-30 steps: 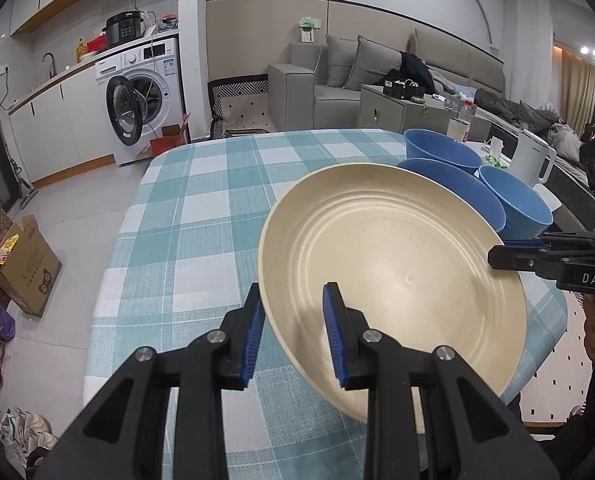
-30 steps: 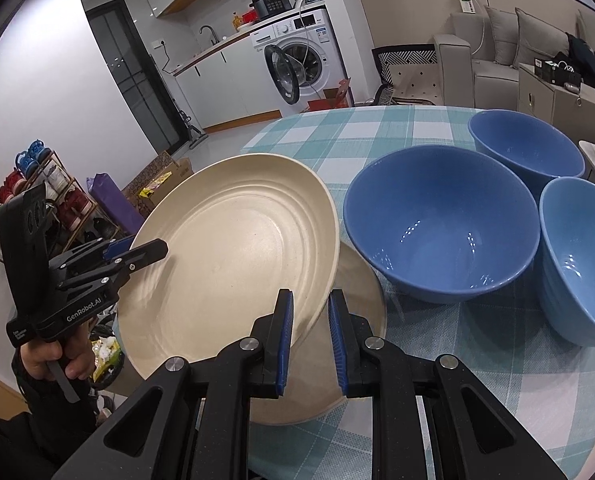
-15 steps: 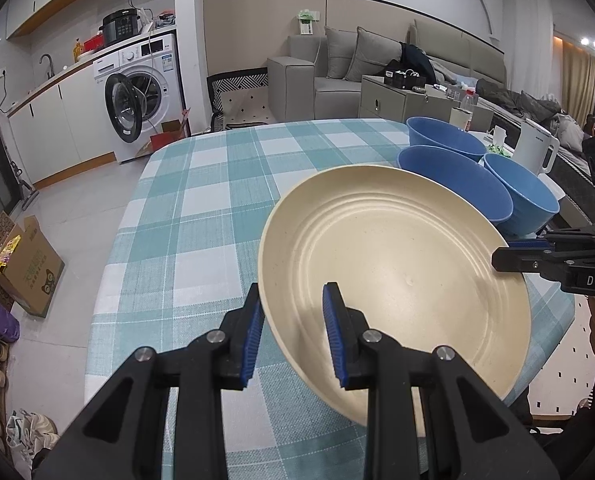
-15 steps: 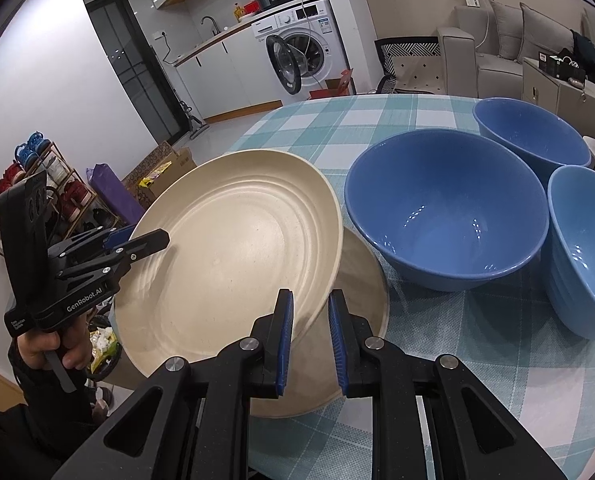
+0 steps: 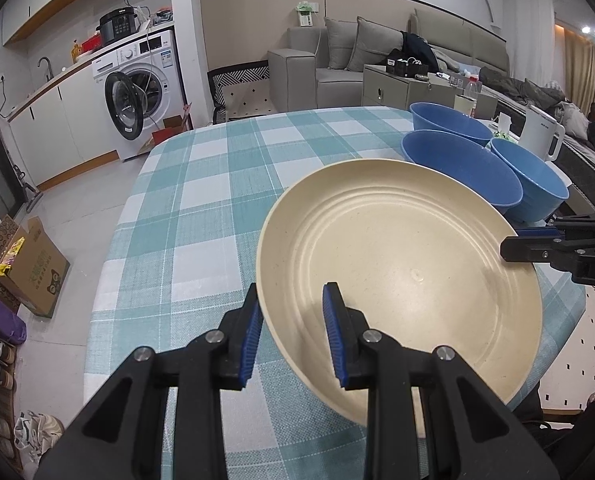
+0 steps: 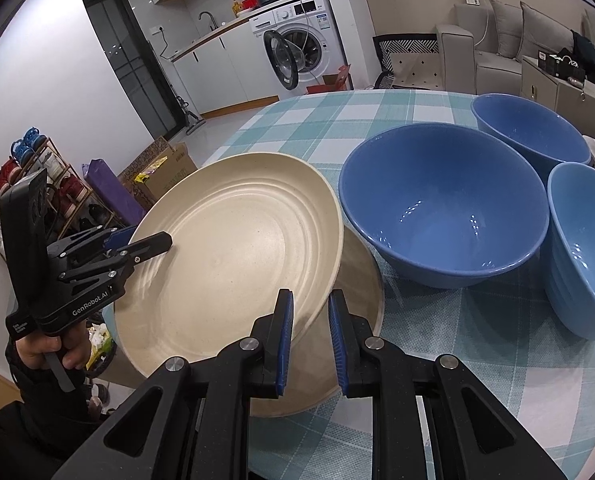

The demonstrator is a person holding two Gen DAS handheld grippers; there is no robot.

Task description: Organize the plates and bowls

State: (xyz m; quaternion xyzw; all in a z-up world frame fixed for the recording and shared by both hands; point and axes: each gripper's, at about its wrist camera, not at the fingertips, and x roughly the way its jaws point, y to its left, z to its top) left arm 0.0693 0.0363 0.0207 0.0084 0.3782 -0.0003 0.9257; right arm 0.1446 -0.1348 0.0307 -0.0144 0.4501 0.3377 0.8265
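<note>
A cream plate hangs tilted above the near corner of the checked table. My left gripper is shut on its near rim. My right gripper is shut on the opposite rim and shows in the left wrist view as the right gripper. In the right wrist view the left gripper is held by a hand. A second cream plate lies on the table under the held one, partly hidden. Three blue bowls stand close together: a large bowl, a far bowl and a right bowl.
A white kettle stands behind the bowls. The table's left edge drops to a floor with a cardboard box. A shoe rack and a washing machine stand farther off.
The plate stays gripped by both grippers and has barely shifted. The bowls and the lower plate have not moved.
</note>
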